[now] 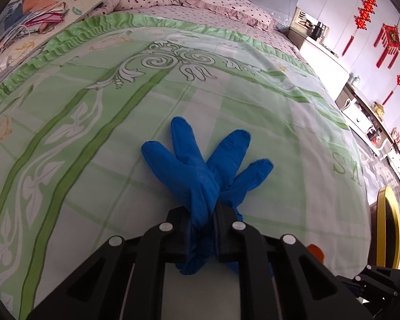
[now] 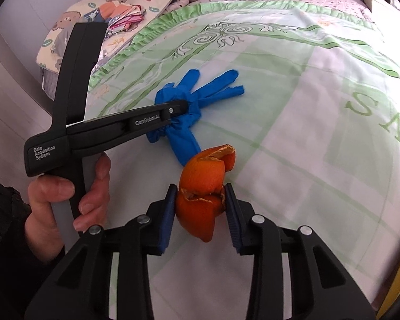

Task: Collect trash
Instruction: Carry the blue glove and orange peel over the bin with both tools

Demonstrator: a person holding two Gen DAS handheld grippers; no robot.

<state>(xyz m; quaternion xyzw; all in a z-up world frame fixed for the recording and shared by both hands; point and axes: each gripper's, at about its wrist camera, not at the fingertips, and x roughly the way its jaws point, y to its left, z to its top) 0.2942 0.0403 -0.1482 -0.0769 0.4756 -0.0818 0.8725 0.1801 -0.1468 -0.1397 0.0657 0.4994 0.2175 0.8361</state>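
A blue disposable glove (image 1: 200, 170) lies on the green and white bedspread (image 1: 93, 122). My left gripper (image 1: 201, 213) is shut on the glove's palm, its fingers spread out ahead. The glove (image 2: 197, 93) and the left gripper (image 2: 182, 106) also show in the right wrist view, the glove's cuff hanging toward me. My right gripper (image 2: 201, 194) is shut on a piece of orange peel (image 2: 205, 186), held between the blue pads just above the bedspread (image 2: 306, 133).
Folded clothes and cables (image 1: 34, 18) lie at the bed's far left. A pink dotted quilt and pillow (image 1: 213, 0) lie at the head. Shelves and cabinets (image 1: 360, 101) line the right wall. A yellow-rimmed object (image 1: 389, 226) stands by the bed's right edge.
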